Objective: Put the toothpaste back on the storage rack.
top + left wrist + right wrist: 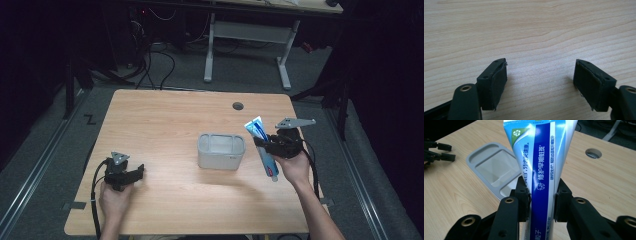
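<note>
The right tongs [264, 143] clamp a toothpaste tube [263, 145] around its middle, held above the counter [165, 120] just right of the grey container [221, 151]. The left tongs [136, 173] rest open at the near left, holding nothing.

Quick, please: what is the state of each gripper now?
Left gripper: open, holding nothing.
Right gripper: closed on the toothpaste tube.

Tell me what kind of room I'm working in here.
Probably a lab or workshop test bay, not a home. A bare wooden table with a cable hole stands on grey carpet, floor rails run beside it, and loose cables trail under a second desk behind.
</note>
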`<state>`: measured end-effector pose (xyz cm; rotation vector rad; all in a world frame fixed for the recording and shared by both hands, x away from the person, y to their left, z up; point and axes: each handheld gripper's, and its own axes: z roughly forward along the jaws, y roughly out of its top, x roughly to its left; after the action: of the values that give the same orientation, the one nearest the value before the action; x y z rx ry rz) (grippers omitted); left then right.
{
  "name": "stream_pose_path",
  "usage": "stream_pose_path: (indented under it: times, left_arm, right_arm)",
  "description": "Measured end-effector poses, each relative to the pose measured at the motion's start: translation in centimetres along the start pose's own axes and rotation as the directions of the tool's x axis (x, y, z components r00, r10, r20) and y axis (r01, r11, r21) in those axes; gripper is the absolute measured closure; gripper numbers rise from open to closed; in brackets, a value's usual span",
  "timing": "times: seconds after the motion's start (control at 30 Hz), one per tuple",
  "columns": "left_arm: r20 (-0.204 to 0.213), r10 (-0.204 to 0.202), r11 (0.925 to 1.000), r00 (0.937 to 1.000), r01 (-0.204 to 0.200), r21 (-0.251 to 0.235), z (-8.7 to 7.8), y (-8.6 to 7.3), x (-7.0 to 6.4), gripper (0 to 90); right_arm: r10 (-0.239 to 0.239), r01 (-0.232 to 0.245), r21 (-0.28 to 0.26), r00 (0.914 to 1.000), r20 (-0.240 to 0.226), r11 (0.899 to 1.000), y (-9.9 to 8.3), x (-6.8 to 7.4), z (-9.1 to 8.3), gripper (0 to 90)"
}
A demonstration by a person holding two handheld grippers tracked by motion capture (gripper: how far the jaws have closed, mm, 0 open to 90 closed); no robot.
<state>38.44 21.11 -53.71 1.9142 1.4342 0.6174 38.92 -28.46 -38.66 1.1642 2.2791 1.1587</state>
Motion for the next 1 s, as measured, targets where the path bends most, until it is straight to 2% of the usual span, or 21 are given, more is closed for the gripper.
stream_pose_path:
  times: [0.3,0.53,1.0]
  left_arm:
    - [-0.001,-0.001,1.0,1.0,0.001,-0.001,0.0,0.0,0.0,27.6]
    - [0.0,-0.001,1.0,1.0,0.001,-0.001,0.0,0.0,0.0,27.6]
    - [0.001,-0.002,1.0,1.0,0.002,-0.002,0.0,0.0,0.0,27.7]
  right_arm:
    - [-0.033,0.032,-0.025,0.9986,-0.042,0.999,1.4,1.1,-0.3,70.7]
    - [-0.041,0.036,-0.049,0.9957,-0.083,0.998,2.8,1.7,-0.5,70.6]
    - [-0.06,0.051,-0.081,0.9908,-0.121,0.995,4.4,2.5,-0.2,71.4]
